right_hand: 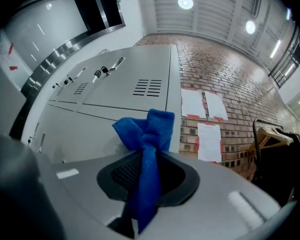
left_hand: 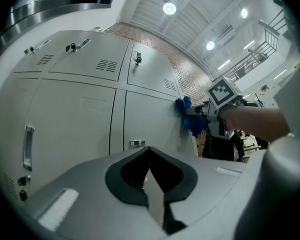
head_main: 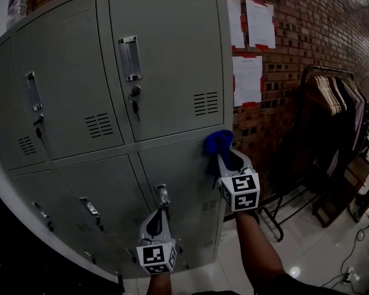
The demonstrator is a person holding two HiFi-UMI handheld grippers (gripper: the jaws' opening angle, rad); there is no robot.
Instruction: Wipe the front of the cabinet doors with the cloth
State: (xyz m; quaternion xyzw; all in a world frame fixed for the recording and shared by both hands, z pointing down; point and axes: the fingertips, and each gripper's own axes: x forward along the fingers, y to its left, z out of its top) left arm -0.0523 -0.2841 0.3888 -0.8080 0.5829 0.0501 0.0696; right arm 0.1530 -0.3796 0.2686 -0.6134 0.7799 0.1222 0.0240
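Currently the right tool (head_main: 224, 158) is gripping a bright blue terry cloth (head_main: 218, 141). In the right gripper view its jaws (right_hand: 147, 171) are clamping the cloth (right_hand: 146, 134) round its middle, so one bunch is fanning out past the tips and a tail is hanging back towards the camera. The bunched end is pressing against the tall grey metal locker cabinet (head_main: 172, 54). It is sitting at the top right corner of the lower right door (head_main: 184, 171), just under the seam with the upper door and close to the cabinet's right edge. A bare forearm (head_main: 258, 244) is reaching up behind this tool.

Lower and to the left, the left tool (head_main: 158, 211) is pointing at the same lower right door, just below its small chrome handle (head_main: 162, 195). In the left gripper view its jaws (left_hand: 150, 179) are meeting at the tips with nothing between them. Whether they are touching the door cannot be told. That view is also showing the cloth (left_hand: 189, 116) on the door, well apart from the left tool.

Beside the cabinet, a red brick wall (head_main: 307, 35) is carrying several white paper sheets (head_main: 258, 23). A dark clothes rack with wooden hangers (head_main: 332, 97) is standing in front of it.
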